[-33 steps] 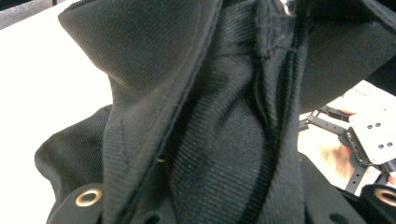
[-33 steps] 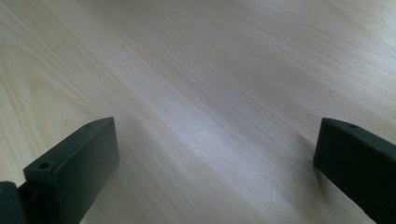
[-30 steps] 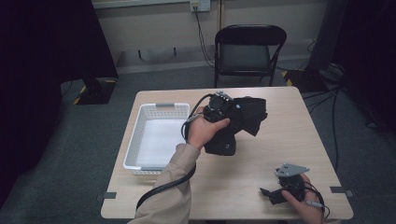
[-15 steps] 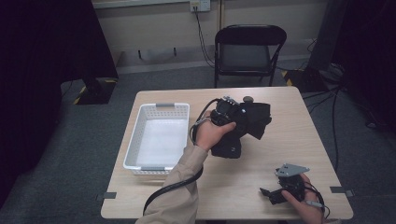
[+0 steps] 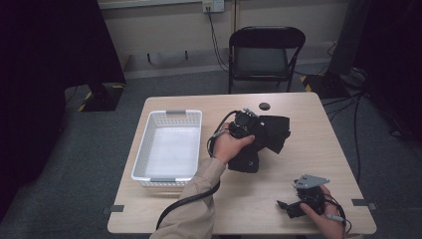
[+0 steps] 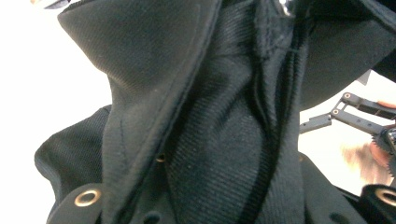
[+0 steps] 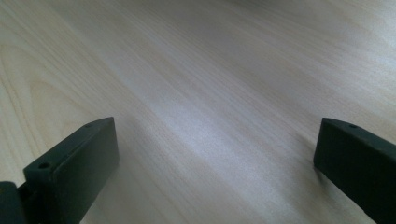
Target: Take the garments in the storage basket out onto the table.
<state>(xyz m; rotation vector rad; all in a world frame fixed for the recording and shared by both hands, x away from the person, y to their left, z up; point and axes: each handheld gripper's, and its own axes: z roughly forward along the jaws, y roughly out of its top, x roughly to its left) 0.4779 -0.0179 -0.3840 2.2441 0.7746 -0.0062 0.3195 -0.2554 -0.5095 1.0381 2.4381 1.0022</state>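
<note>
Pale wood-grain tabletop [image 5: 318,149] carries the scene, with grey carpet and a black folding metal chair [image 5: 262,55] beyond its 12 o'clock edge. Compared with a second ago, the black heavy-fabric garment with brass eyelets [image 5: 271,132] has been brought lower and now lies partly on the table just right of centre; it is pinched by the left gripper [image 5: 245,124], whose jaws are closed together on the cloth, as folds pressed against the lens in the left gripper view [image 6: 224,140] suggest. This is judged to mean that the garment is being set down for arranging rather than carried. The right gripper [image 5: 298,205] rests near the 5 o'clock corner, jaws wide apart over bare wood. A white slatted plastic basket [image 5: 171,117] stands at 9 o'clock, empty and well apart from the cloth; nothing lies between them.
</note>
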